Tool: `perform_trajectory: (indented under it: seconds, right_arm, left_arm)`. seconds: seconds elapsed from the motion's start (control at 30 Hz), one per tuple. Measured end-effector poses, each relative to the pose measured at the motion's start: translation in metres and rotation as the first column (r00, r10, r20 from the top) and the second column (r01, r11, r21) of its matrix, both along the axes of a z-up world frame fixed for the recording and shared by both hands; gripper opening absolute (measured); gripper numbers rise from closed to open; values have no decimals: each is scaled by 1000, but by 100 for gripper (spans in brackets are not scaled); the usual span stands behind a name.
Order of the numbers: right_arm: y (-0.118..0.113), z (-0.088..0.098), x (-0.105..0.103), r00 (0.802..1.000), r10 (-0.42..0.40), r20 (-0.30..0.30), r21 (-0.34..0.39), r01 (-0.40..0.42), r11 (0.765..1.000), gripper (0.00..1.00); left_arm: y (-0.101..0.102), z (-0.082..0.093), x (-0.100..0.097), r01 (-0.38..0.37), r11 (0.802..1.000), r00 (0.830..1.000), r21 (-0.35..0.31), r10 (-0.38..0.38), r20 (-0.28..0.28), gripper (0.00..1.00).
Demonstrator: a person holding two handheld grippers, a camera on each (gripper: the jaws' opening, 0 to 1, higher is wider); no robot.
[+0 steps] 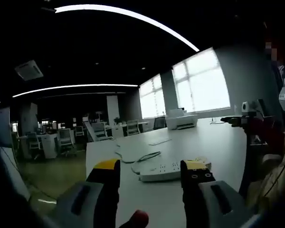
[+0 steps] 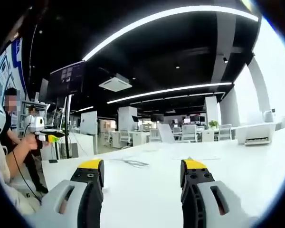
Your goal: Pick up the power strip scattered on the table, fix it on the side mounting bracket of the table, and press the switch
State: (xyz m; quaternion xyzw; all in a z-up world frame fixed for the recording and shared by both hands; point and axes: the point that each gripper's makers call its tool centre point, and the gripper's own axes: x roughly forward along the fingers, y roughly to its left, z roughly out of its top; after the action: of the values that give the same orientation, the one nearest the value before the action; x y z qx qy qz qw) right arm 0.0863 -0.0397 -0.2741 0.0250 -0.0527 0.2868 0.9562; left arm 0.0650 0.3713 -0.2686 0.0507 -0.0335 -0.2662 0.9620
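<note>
Between the spread fingers (image 1: 107,166) of the left gripper (image 1: 152,168), the strip (image 1: 173,168) lies untouched on the table (image 1: 213,142); right gripper (image 2: 142,167) spread, empty. Pickup, mounting, switch all remain.

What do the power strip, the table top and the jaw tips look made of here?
Power strip: white moulded plastic by the look, smooth, with rows of dark socket holes. Table: a white, smooth sheet, likely laminate; it mirrors the window light faintly. Left gripper, jaws apart: black bodies, yellow tips, apparently plastic or rubber; too blurred to settle.
</note>
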Motion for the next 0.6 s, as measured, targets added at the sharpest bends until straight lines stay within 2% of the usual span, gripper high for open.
perform_trajectory:
  seconds: [0.6]
  right_arm:
    - [6, -2, 0, 1000, 15, -6, 2, -15, 1000, 61]
  left_arm:
    - [4, 3, -3, -7, 1000, 1000, -1, 7, 0, 55]
